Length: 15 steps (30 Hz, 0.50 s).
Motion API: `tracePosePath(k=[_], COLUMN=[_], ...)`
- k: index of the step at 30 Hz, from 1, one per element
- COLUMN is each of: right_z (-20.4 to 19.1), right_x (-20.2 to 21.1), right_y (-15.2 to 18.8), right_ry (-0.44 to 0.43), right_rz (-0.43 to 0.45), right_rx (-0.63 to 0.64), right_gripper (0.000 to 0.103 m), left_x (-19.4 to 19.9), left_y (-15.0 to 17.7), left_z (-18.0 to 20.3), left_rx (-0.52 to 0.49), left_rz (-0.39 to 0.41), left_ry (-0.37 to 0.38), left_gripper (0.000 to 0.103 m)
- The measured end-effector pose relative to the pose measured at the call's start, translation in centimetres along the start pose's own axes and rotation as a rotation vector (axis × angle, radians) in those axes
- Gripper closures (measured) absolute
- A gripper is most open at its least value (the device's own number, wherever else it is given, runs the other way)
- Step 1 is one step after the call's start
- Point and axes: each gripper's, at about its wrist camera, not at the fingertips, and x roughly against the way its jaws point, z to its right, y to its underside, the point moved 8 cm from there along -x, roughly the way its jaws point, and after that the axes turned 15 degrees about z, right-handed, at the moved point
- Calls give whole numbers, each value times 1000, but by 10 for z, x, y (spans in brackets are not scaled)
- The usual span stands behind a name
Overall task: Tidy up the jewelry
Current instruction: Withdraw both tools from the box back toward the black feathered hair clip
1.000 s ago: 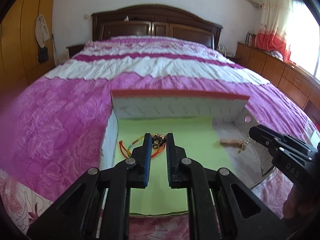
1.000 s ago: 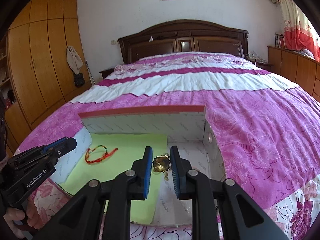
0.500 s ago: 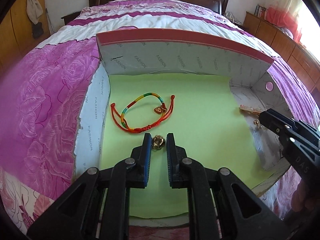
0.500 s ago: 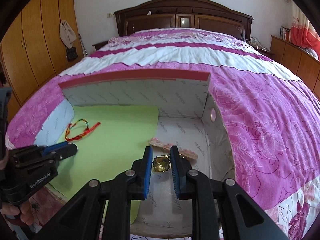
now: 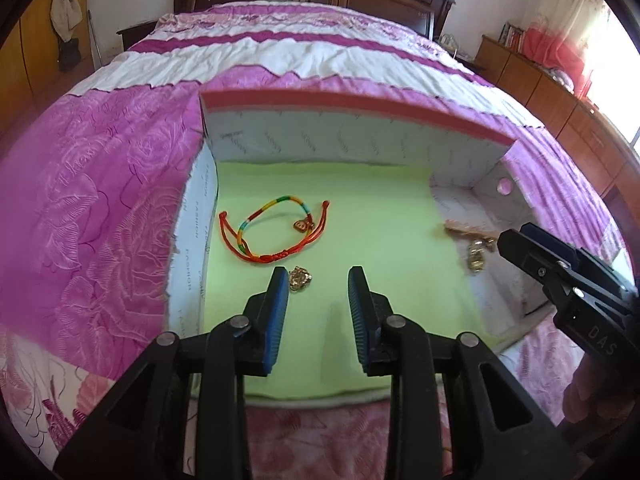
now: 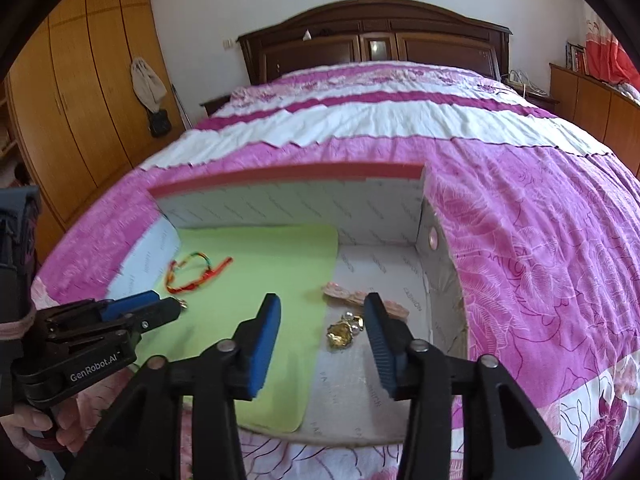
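An open cardboard box (image 5: 352,136) lies on the bed, with a green mat (image 5: 360,240) on its left part. A multicoloured cord bracelet (image 5: 276,232) lies on the mat; it also shows in the right wrist view (image 6: 196,272). My left gripper (image 5: 319,284) is open, and a small gold ornament (image 5: 300,278) lies on the mat by its left finger. My right gripper (image 6: 322,316) is open over the bare right part of the box, where a gold ornament with pearls (image 6: 343,330) lies beside a pink hair clip (image 6: 352,298).
The box sits on a pink and white quilt (image 6: 520,240). The box's back wall (image 6: 288,200) stands upright and its right wall (image 6: 434,272) is lower. A wooden wardrobe (image 6: 80,100) stands at the left and a dresser (image 5: 560,92) at the right.
Both grippers have opened and let go of their gold ornaments. One now lies on the green mat, the other on the box floor at the right.
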Motion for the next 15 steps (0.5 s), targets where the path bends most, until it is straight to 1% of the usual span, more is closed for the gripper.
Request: tracePosePath(k=[1, 4, 10, 15], right_z=[0, 0, -5, -10], right_x=[5, 19, 50, 76], right_y=[-3, -10, -22, -25], right_ry=[-5, -14, -33, -43], right_rz=[12, 44, 93, 105], right_rx=[-12, -49, -66, -68], right_gripper=[49, 46, 43, 43], left_x=[4, 19, 47, 66], left_y=[-1, -6, -8, -1], left_z=[1, 3, 6, 8], left_rx=[3, 3, 1, 3], left_rz=[7, 30, 60, 59], left_ry=[4, 9, 25, 36], left_gripper=[78, 74, 69, 67])
